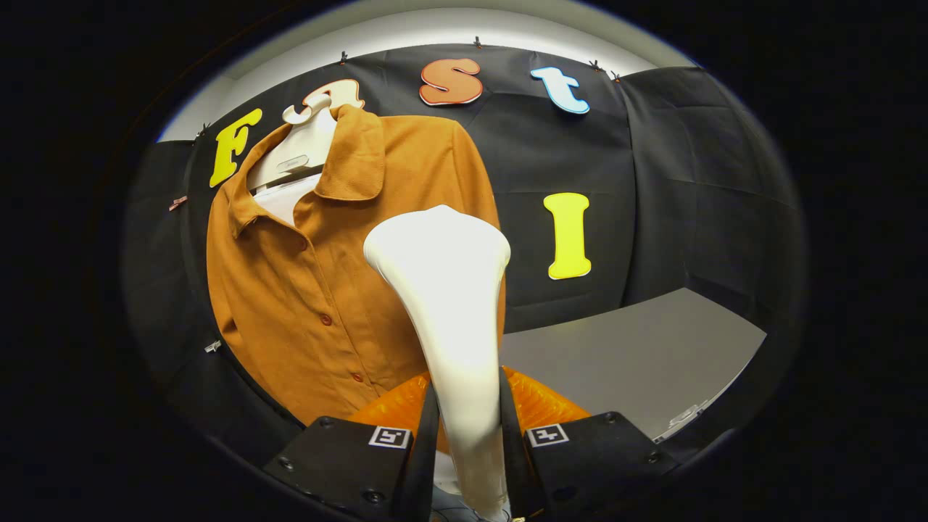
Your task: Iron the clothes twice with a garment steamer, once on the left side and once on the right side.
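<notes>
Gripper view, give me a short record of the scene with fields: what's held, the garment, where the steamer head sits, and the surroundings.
held item: white garment steamer, handle between the tongs
tongs: both fingers press on the steamer handle
garment: orange-brown button-front shirt with collar, hanging on a white hanger
steamer head position: in front of the shirt's right-hand panel in the view; contact cannot be told
buttons: two visible down the placket, left of the steamer
surroundings: grey table beyond the tongs, black cloth wall behind

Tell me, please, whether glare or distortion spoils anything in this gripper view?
Gripper view: the white steamer, clamped in the tool, is overexposed, its head lacking surface detail; fisheye bends the table edge and bulges the orange shirt, which stays sharp.
</notes>
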A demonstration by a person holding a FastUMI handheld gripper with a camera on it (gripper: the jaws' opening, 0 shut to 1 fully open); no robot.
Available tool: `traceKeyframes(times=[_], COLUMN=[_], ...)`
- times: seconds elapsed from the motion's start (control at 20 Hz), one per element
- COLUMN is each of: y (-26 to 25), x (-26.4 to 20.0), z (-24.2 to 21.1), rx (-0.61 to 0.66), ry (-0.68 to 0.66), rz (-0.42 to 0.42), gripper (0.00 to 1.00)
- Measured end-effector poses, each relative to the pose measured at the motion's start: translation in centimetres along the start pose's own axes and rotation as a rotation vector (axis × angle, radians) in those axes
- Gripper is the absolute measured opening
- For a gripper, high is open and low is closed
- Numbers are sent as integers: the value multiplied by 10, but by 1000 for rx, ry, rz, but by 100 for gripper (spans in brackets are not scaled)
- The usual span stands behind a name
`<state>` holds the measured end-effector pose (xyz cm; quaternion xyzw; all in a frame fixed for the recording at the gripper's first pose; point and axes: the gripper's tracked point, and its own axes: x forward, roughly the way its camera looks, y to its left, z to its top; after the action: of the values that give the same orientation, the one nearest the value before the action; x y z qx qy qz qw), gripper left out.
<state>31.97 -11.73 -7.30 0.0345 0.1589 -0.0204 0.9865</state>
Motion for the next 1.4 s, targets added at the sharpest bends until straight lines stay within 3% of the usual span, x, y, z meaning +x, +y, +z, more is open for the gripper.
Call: traceKeyframes(times=[0.5, 1.4], y=[41, 35], x=[26, 51], z=[-6, -75], rx=[-31, -23], ry=[19, 206], rz=[-38, -89], gripper=[44, 44])
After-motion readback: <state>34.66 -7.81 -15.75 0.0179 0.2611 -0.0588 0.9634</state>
